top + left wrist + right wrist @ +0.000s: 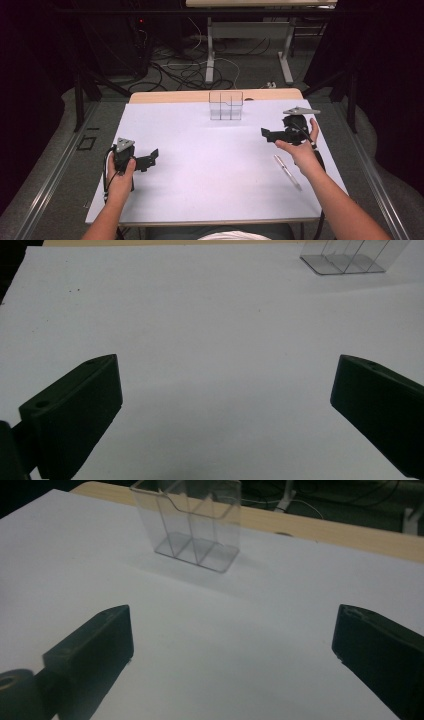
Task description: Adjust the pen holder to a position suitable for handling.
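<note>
A clear plastic holder (226, 105) with several compartments stands empty at the far middle of the white sheet (200, 150). It appears at the upper right in the left gripper view (350, 257) and ahead at the top in the right gripper view (192, 522). A silver pen (287, 171) lies on the sheet at the near right, beside the person's right forearm. My left gripper (152, 159) rests near the left edge, open, nothing between its jaws (225, 400). My right gripper (266, 134) hovers at the right, open and empty (232, 640), pointing left toward the holder.
The white sheet covers a wooden table (165, 96) whose far edge shows. Beyond it are cables (185, 70) on the floor and the legs of another table (210, 50). Dark frame posts (79, 95) flank both sides.
</note>
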`<action>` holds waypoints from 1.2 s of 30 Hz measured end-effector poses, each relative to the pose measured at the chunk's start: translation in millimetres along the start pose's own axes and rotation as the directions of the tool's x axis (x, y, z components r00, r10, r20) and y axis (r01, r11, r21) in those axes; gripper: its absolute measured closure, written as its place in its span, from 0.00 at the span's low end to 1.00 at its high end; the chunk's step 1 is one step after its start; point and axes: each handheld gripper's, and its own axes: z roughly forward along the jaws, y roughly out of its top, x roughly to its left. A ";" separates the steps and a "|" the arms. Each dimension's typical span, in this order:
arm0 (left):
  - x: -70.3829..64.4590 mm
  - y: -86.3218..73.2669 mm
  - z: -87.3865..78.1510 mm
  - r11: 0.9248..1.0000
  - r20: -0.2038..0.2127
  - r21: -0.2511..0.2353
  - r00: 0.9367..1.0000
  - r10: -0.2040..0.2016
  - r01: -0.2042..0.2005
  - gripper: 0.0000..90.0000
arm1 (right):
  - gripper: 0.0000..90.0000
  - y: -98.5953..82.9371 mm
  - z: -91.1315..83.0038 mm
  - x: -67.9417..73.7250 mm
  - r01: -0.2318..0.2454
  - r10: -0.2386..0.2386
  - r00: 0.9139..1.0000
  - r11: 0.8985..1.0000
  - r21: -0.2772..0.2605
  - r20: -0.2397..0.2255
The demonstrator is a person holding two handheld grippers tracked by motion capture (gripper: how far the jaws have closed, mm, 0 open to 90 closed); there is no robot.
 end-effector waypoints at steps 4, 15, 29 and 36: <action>-0.1 -0.3 -0.1 1.000 0.003 0.000 1.000 0.007 -0.007 0.00 | 0.08 21.5 2.8 17.6 0.046 -0.046 0.998 0.999 -0.001 -0.046; 1.8 -0.8 -0.6 1.000 0.004 0.003 1.000 0.005 -0.005 0.00 | 0.18 68.9 17.9 48.6 0.181 -0.181 0.979 0.983 -0.011 -0.095; 2.5 -1.1 -0.7 1.000 0.011 0.000 1.000 0.006 -0.006 0.00 | 0.39 109.4 39.1 63.1 0.429 -0.426 0.902 0.902 0.050 -0.065; 2.0 -1.2 -0.3 1.000 0.016 -0.004 1.000 0.002 -0.002 0.00 | 0.44 114.9 57.7 65.6 0.502 -0.498 0.865 0.854 0.136 -0.068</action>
